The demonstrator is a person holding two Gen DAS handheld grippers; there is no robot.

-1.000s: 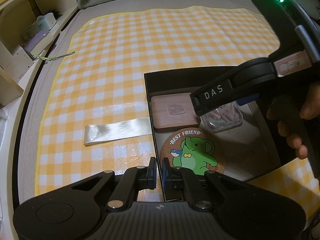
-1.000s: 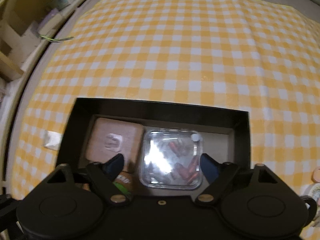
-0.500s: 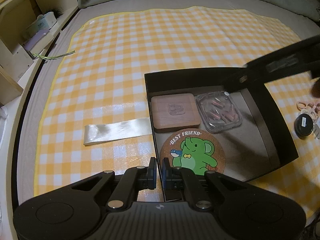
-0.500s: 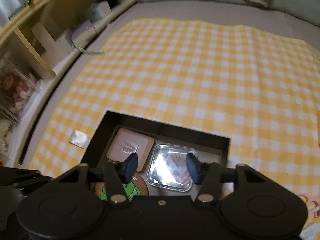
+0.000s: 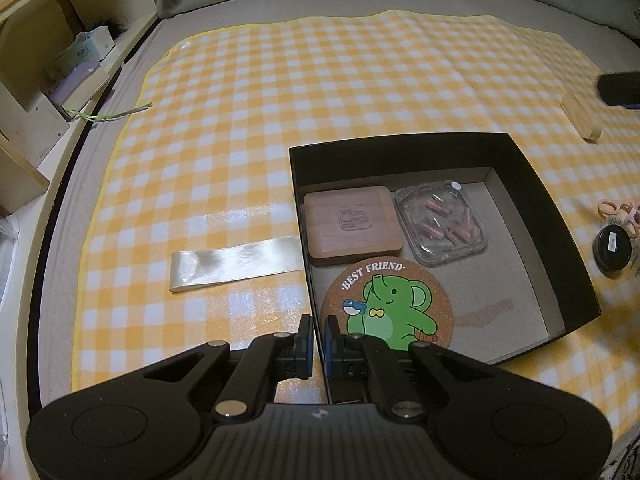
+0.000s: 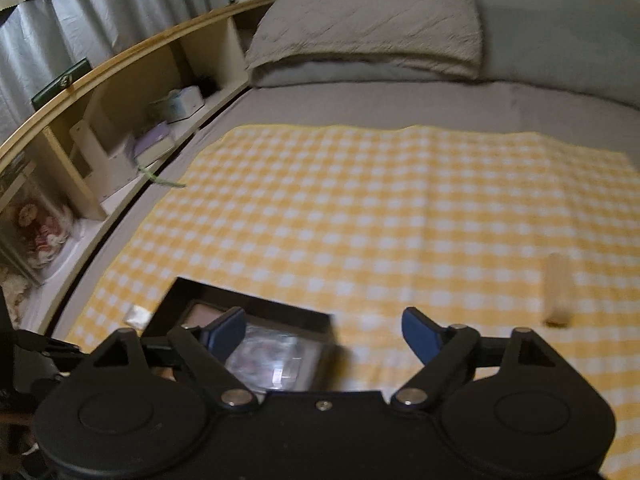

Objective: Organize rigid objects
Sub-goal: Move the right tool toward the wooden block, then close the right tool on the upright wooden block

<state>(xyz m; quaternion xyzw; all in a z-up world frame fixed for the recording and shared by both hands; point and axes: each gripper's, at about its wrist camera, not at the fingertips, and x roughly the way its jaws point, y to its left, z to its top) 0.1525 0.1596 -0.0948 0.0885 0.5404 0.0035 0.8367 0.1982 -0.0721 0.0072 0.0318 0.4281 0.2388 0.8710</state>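
We see L gripper (image 5: 316,332) clenched on near-left wall of black box (image 5: 532,196). R gripper (image 6: 323,330) jaws opening, nothing btwn. Wooden case (image 5: 352,222), clear dish (image 5: 440,220), elephant coaster (image 5: 386,306) lie inside box, on checked cloth (image 5: 320,80).

Left wrist view. Left gripper (image 5: 316,338), jaws clamped on the near-left wall of the black box (image 5: 532,184), which rests on a yellow checked cloth (image 5: 320,92). Inside the box: wooden case (image 5: 352,222), clear case (image 5: 440,220) beside it, and elephant coaster (image 5: 388,304) in front. Ribbon (image 5: 236,264) left of box; wooden lid (image 5: 580,118) and black tin (image 5: 612,248) to the right.
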